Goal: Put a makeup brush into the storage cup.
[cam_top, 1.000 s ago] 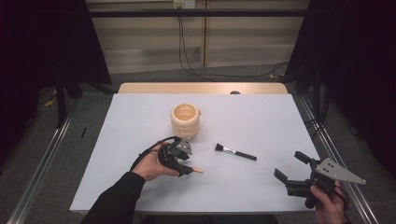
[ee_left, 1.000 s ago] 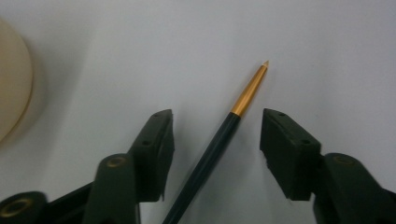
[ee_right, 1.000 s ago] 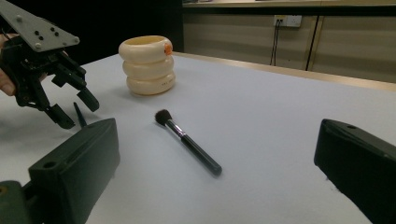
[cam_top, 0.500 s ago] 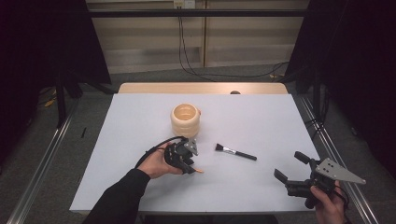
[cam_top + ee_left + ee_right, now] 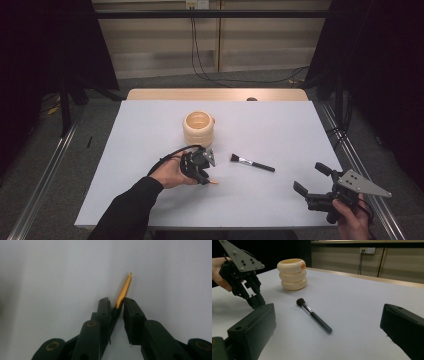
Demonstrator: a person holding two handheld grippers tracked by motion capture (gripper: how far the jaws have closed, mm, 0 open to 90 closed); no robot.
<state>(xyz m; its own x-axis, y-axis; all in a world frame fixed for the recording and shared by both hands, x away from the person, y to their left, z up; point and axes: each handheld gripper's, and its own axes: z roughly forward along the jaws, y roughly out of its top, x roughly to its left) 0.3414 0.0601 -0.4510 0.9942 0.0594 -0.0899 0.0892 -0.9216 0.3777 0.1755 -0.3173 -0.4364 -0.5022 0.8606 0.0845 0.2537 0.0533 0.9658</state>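
The left gripper (image 5: 204,172) is low on the white table (image 5: 280,125), on the near side of the cream holder (image 5: 199,128), and its jaws have just been closing on a thin gold pen-like stick (image 5: 123,291). In the left gripper view the jaws are narrow, with the dark end of the stick between the two pads, and they seem to press on it, so I judge that the grasp is almost made. The stick lies on the table, near the holder, and its gold tip points away from the gripper. A black brush (image 5: 252,163) lies to the right of the holder, a little nearer to the person, and nothing touches it. The right gripper (image 5: 314,186) waits well apart from the holder, at the near right corner, with its jaws wide and empty. Still to do, I think: lift the stick, carry it to the holder, and perhaps the brush after.
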